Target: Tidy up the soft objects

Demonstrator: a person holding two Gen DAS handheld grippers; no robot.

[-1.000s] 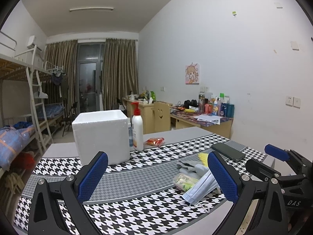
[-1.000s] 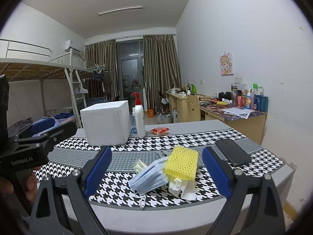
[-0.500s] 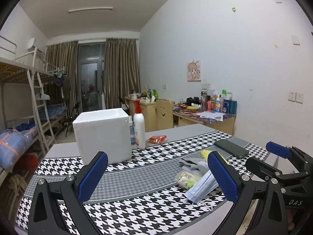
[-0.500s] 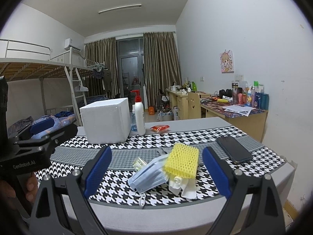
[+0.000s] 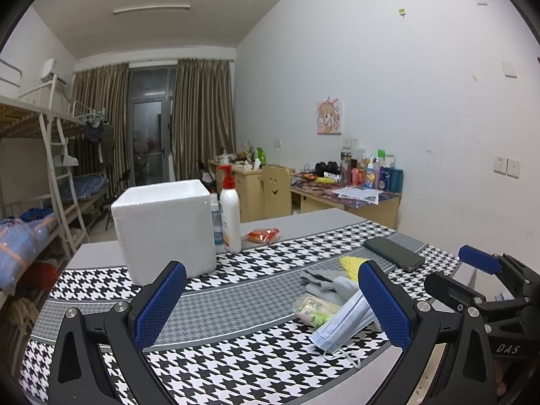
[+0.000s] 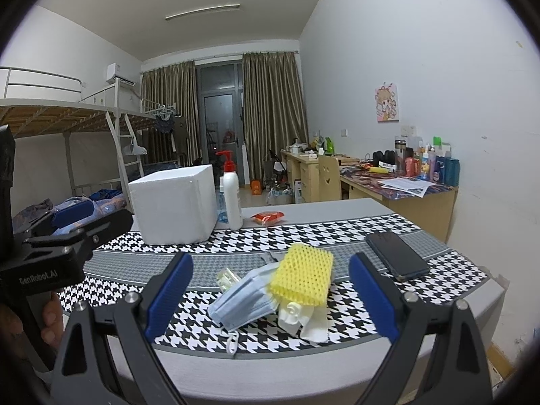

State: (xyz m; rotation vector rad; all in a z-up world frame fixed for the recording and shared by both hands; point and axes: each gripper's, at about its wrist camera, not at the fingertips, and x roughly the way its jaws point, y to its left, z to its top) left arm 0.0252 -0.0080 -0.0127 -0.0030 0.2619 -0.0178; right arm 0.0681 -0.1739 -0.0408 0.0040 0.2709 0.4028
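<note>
Masks between open right hand-held gripper fingers.

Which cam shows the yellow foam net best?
Right wrist. There the yellow foam net sits in full view between the open fingers, atop the blue masks. Left wrist catches only a yellow corner, mostly hidden behind the left gripper's finger pad.

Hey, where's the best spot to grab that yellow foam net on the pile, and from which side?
Probably pinch the yellow foam net across its raised upper edge, from above. It leans tilted on the face masks, top exposed, and the open right gripper already faces it.
</note>
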